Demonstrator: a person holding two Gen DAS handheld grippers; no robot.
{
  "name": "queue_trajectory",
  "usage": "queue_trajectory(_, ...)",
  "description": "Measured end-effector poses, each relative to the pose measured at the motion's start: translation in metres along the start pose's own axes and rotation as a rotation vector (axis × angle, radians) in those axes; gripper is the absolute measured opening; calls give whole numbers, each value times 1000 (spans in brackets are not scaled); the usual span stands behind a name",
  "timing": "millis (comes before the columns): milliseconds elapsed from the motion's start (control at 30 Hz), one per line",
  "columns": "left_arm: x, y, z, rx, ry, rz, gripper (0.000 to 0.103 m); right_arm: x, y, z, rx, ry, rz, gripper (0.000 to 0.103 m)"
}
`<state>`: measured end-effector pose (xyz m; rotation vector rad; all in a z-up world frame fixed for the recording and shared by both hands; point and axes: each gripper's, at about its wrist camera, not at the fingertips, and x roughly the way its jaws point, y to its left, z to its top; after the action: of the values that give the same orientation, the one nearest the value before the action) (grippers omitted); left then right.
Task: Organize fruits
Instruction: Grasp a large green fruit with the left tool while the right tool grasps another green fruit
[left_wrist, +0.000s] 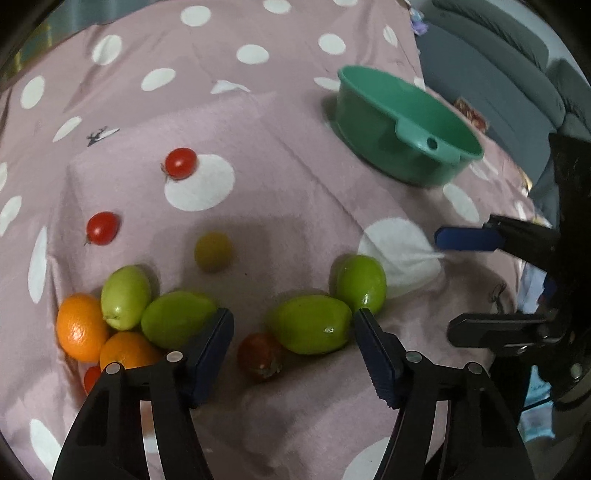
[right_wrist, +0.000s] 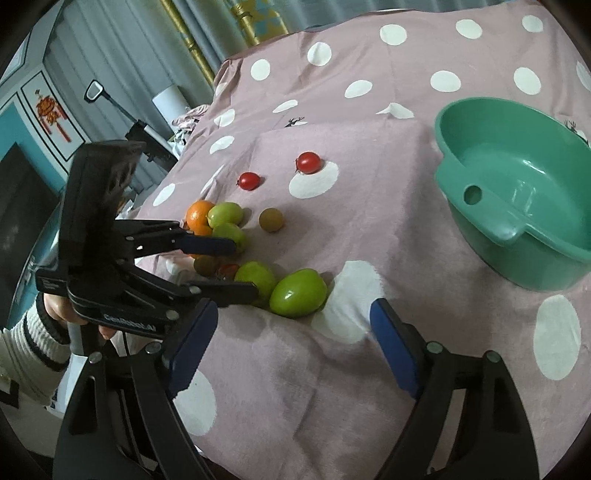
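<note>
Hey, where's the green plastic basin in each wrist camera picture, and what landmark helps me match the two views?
Left wrist view: green basin upper right, empty, on the cloth.
Right wrist view: green basin at the right edge, empty.
Shared landmark: the two red cherry tomatoes lying apart on the dotted pink cloth, left of the basin.

glossy plastic basin (right_wrist: 517, 236); matt cloth (right_wrist: 369, 369)

On the polka-dot cloth lie four green fruits (left_wrist: 310, 324), two oranges (left_wrist: 82, 326) and one small olive-brown fruit (left_wrist: 213, 251), clustered in the lower left of the left wrist view. Four red cherry tomatoes (left_wrist: 180, 163) show there, one only partly visible at the lower left. One green plastic basin (left_wrist: 406, 129) stands upper right.
</note>
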<state>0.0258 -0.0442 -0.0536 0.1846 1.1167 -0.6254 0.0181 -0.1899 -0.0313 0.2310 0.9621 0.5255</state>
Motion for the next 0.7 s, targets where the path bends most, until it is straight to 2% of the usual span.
queue_trajectory(133,8,2,5,5,32,-8,68,2,1,0,4,-3,19,85)
queue_trajectory(233,19,5,7,2,70,17,53,4,4,1,-2,-2,27,85)
queue_trajectory(300,23,7,8,-9,74,21,53,5,4,1,-3,-3,28,85)
queue_trajectory(533,23,11,8,-23,37,12,52,11,4,1,1,9,27,85)
queue_trajectory(700,15,22,8,-96,-15,-6,52,14,5,5,1,17,21,85)
